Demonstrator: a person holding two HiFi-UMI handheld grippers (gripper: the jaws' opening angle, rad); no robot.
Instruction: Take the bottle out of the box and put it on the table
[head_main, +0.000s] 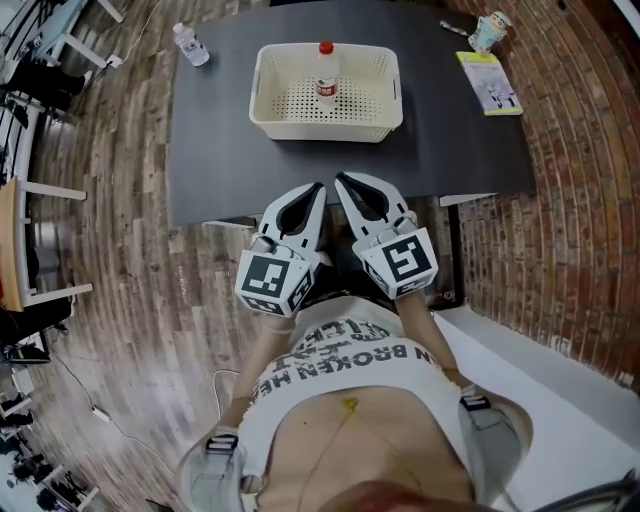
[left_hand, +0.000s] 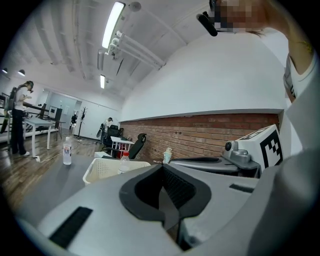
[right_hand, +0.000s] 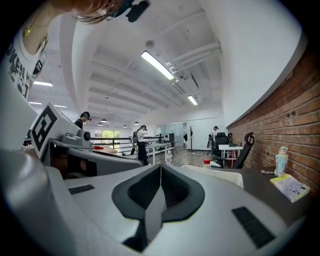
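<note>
Both the left gripper (head_main: 316, 190) and right gripper (head_main: 342, 182) are fully closed and empty, low centre at the surface (head_main: 215, 150) edge. Top centre, the red-capped bottle (head_main: 326, 72) stands upright in the cream basket (head_main: 262, 90). I'd open one gripper wide, then reach over the rim and grab mid-body.
</note>
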